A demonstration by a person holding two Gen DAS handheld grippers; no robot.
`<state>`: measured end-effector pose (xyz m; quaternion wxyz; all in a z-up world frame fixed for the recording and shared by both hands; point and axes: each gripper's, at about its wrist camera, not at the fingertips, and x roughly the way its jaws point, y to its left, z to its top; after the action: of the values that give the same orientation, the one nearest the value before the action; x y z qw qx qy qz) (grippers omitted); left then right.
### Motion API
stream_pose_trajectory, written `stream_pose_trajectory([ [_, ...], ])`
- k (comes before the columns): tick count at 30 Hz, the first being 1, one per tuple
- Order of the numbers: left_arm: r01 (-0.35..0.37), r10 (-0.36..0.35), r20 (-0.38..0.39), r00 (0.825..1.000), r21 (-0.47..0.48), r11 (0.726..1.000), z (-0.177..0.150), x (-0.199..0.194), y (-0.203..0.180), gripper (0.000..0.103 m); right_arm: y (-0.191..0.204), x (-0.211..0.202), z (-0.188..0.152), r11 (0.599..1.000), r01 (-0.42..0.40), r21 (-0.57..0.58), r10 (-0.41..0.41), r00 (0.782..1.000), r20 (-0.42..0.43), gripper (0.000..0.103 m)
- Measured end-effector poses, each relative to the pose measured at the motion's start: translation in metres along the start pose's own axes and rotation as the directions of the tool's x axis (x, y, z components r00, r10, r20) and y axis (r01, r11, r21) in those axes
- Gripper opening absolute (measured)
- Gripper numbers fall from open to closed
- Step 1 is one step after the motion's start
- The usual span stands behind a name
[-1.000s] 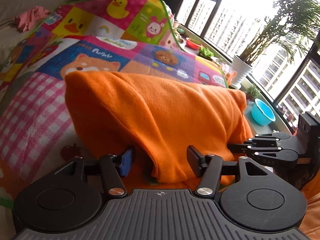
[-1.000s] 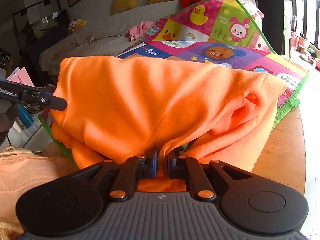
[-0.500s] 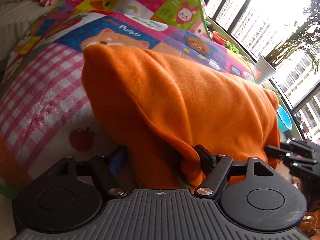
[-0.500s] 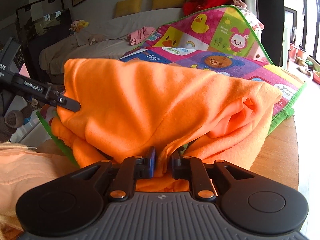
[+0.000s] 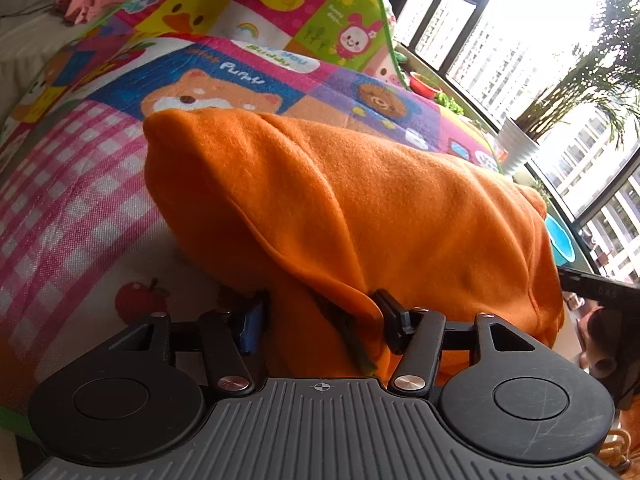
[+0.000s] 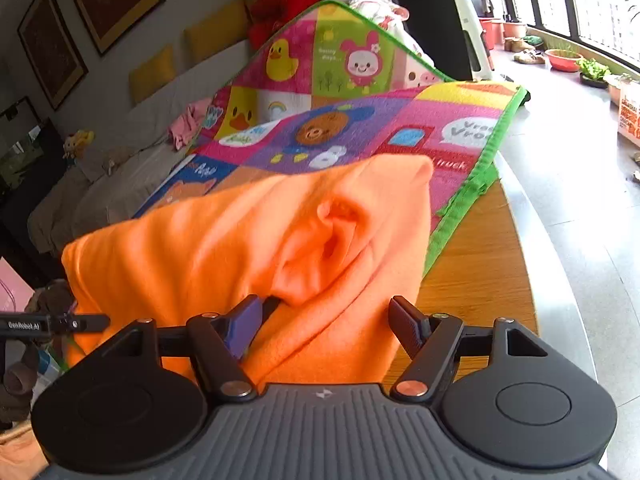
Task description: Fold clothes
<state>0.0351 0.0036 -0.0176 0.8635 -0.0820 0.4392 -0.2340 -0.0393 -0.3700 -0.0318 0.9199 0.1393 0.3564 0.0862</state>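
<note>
Sunlit living room, tall windows on one side and a sofa behind; a patchwork cartoon play mat [image 5: 100, 184] is spread over a round wooden counter [image 6: 484, 276]. On the mat lies the orange fleece garment [image 5: 400, 216], doubled over into a thick bundle near the counter's front edge. Both tongs stand spread: the left tongs [image 5: 320, 316] straddle the near fold, the right tongs [image 6: 326, 314] straddle the other end, neither pinching cloth. Judged from this, a fold has just been laid. To finish it well, press the fleece flat, line up the edges, then take both near corners evenly. Readable on the mat: "Puppy" [image 5: 240, 74] and "Vroom Vroom" [image 6: 466, 132]; the left tongs' side reads "GenRobot.AI" [image 6: 24, 325].
</note>
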Motion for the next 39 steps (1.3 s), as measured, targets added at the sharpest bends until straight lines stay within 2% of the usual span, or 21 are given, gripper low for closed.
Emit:
stream_pose_trajectory([
  [1, 0.005, -0.005, 0.004, 1.0, -0.001, 1.0, 0.003, 0.002, 0.001, 0.056, 0.008, 0.005, 0.0, 0.998, 0.005, -0.056, -0.005, 1.0, 0.005, 0.068],
  [3, 0.006, -0.006, 0.016, 1.0, -0.004, 1.0, 0.013, 0.008, 0.005, 0.052, 0.025, 0.016, 0.006, 0.984, 0.019, -0.178, -0.014, 1.0, 0.025, 0.055],
  [6, -0.016, 0.016, 0.05, 0.999, 0.001, 1.0, 0.034, 0.019, 0.013, 0.051, 0.042, 0.042, 0.028, 0.965, 0.032, -0.259, -0.022, 0.999, 0.042, 0.051],
  [14, -0.1, 0.098, 0.154, 0.983, 0.004, 0.995, 0.116, 0.062, 0.048, 0.049, 0.056, 0.138, 0.103, 0.959, 0.068, -0.274, -0.046, 0.995, 0.083, 0.05],
  [19, -0.126, 0.121, 0.159, 0.98, 0.022, 0.992, 0.138, 0.085, 0.057, 0.051, 0.052, 0.172, 0.129, 0.948, 0.139, -0.285, -0.114, 0.988, 0.101, 0.051],
  [22, -0.118, 0.113, 0.153, 0.982, 0.025, 0.993, 0.133, 0.074, 0.059, 0.056, 0.047, 0.169, 0.131, 0.942, 0.162, -0.295, -0.138, 0.985, 0.103, 0.058],
  [25, -0.122, 0.111, 0.183, 0.977, 0.047, 0.991, 0.127, 0.047, 0.058, 0.059, 0.052, 0.141, 0.127, 0.906, 0.215, -0.365, -0.157, 0.971, 0.183, 0.061],
  [29, -0.122, 0.088, 0.311, 0.946, 0.092, 0.988, 0.143, 0.016, 0.043, 0.067, 0.065, 0.101, 0.134, 0.887, 0.206, -0.414, -0.085, 0.953, 0.291, 0.071],
  [31, -0.116, 0.067, 0.368, 0.927, 0.114, 0.987, 0.156, 0.009, 0.033, 0.069, 0.078, 0.099, 0.145, 0.894, 0.171, -0.414, -0.036, 0.949, 0.313, 0.073],
  [33, -0.098, 0.031, 0.396, 0.918, 0.15, 0.984, 0.174, 0.021, 0.02, 0.079, 0.092, 0.11, 0.157, 0.906, 0.12, -0.407, 0.015, 0.95, 0.313, 0.075],
  [35, -0.095, 0.024, 0.364, 0.931, 0.176, 0.98, 0.188, 0.051, 0.011, 0.08, 0.106, 0.132, 0.166, 0.917, 0.063, -0.393, 0.055, 0.957, 0.283, 0.075],
  [36, -0.097, 0.035, 0.33, 0.943, 0.175, 0.98, 0.192, 0.068, 0.009, 0.079, 0.113, 0.147, 0.169, 0.923, 0.034, -0.382, 0.071, 0.963, 0.258, 0.075],
  [39, -0.074, 0.035, 0.237, 0.971, 0.159, 0.984, 0.174, 0.099, 0.018, 0.078, 0.118, 0.191, 0.169, 0.948, -0.017, -0.319, 0.065, 0.988, 0.139, 0.075],
])
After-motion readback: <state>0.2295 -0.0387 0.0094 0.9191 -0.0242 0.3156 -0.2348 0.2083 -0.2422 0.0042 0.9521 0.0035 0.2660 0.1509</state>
